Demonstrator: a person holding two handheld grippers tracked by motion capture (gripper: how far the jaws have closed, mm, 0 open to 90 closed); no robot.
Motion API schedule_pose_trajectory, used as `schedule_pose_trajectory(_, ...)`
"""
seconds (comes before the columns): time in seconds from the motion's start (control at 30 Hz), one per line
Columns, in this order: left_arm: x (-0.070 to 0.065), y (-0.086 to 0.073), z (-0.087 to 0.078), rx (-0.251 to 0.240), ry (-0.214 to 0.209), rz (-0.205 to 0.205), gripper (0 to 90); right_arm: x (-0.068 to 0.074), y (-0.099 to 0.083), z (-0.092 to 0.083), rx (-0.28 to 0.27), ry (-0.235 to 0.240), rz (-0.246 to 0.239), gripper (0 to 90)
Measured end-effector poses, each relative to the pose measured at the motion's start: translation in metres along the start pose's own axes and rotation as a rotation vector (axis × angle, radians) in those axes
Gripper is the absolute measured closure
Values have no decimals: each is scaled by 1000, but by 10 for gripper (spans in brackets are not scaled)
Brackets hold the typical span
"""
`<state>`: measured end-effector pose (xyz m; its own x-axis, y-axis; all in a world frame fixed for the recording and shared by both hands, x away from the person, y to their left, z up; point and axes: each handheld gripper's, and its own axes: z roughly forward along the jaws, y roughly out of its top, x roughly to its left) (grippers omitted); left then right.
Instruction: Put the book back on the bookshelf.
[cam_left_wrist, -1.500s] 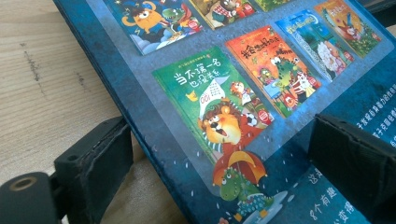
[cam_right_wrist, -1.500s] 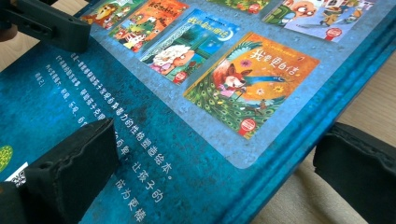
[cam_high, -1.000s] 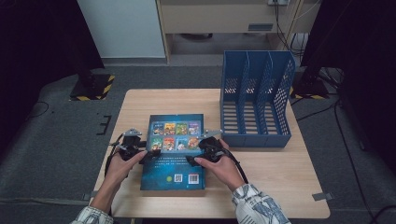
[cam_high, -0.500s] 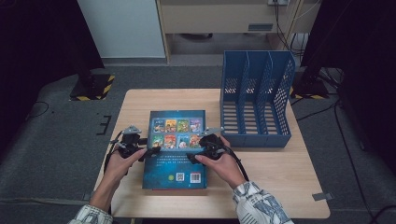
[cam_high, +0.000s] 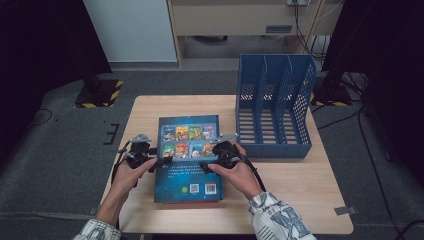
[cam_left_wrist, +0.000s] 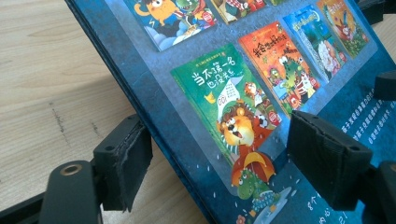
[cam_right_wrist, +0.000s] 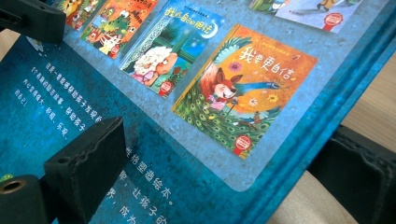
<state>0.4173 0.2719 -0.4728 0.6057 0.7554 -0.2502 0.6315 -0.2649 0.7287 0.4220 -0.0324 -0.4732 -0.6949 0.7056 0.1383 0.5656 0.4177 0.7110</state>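
Both grippers, left and right, clamp the blue book at its 2 edges, apparently tilted; blue file rack just beside.

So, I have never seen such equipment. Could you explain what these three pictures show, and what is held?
No robot: a person holds a two-jaw tool, a gripper, in each hand. The high view looks down on the table; the other two pictures come from cameras riding on the grippers. On the table lie a blue picture book and, right of it, a blue file rack. The jaws of the left gripper have just been closing around the book's left edge; the right gripper straddles its right edge. Whether the pads press, I cannot tell.
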Motion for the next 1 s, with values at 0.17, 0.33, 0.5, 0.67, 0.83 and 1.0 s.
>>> schedule_pose_trajectory(0.17,0,5,-4,-8,7,11,248,0,2,-1,-6,-5,-6,63)
schedule_pose_trajectory(0.33,-1,12,-7,-13,18,25,265,0,7,-4,-13,-14,-11,67)
schedule_pose_trajectory(0.5,-3,15,-10,-17,29,37,272,1,11,-8,-26,-20,-9,88)
schedule_pose_trajectory(0.67,-3,15,-14,-22,33,39,280,0,13,-10,-36,-16,-8,121)
schedule_pose_trajectory(0.83,-2,17,-17,-32,36,36,301,0,17,-13,-52,-17,-13,149)
schedule_pose_trajectory(1.0,-2,21,-21,-39,40,42,322,0,21,-15,-53,-17,-16,154)
